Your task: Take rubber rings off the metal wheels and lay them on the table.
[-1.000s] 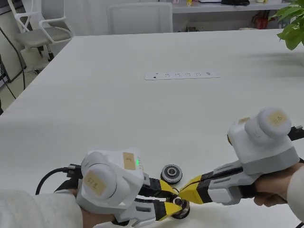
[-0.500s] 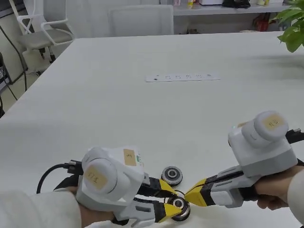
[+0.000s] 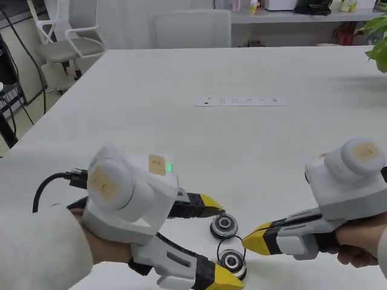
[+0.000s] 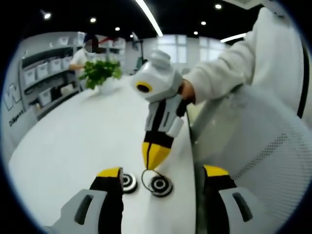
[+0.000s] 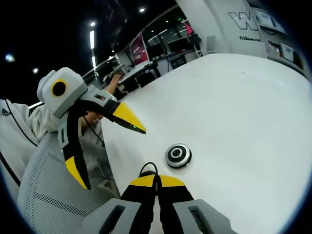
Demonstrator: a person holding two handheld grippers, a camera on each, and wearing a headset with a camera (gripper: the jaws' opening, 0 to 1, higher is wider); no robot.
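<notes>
Left claw [image 3: 219, 241] now flung wide, off the wheel [image 3: 232, 261]; right claw [image 3: 248, 243] clamped on the rubber ring [image 3: 225, 243], seemingly peeled free, ready for laying on the worktop [image 3: 242, 145].

Left gripper [image 3: 224, 241], right gripper [image 3: 249, 241]: had white-grey housings, black jaws, yellow tips, tan stickers [image 3: 103, 184] on round caps. Black cable [image 3: 48, 184] trailed from left one. White sleeves [image 3: 30, 254] were worn.
</notes>
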